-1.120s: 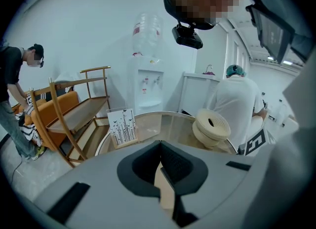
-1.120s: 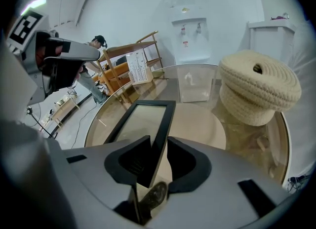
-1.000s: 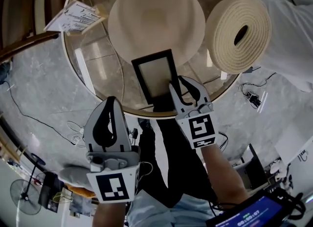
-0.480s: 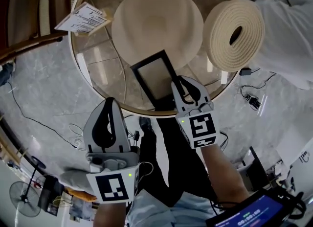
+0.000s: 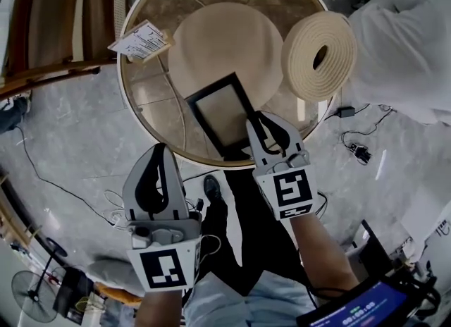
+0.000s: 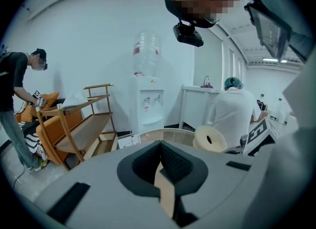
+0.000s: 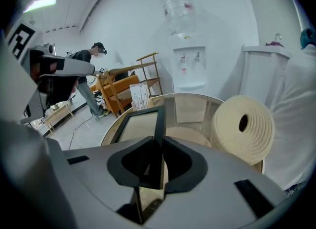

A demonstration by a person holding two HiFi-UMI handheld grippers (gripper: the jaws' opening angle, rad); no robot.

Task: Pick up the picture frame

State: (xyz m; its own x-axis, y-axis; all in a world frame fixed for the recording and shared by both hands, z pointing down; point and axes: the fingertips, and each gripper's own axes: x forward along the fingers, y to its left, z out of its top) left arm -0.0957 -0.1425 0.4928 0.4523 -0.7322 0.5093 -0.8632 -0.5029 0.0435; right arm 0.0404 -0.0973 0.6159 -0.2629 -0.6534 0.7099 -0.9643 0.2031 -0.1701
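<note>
The right claw is clenched on the picture frame. Its jaws have just been closing, and in the right gripper view the right claw has the frame's black right-hand edge pinched between its pads. From that grip the picture frame reaches forward and out to the claw's left, tilted, with its pale panel facing up. Under it and ahead of the claw lies the round glass desk, and the frame's near corner hangs over the desk's gold rim just left of the claw. Straight beyond the claw's tips a round cream disc sits on the desk, and the frame's far end overlaps it; I cannot tell whether the two touch. Ahead and to the right of this claw a thick cream roll stands at the desk's rim, also clear in the right gripper view. A printed card rests on the rim far ahead of the left claw. That claw hangs short of the desk, well apart from the frame and nearer the person than the right one. In the left gripper view the left claw is clenched on nothing, pads together. A wooden rack stands ahead to its left.
</note>
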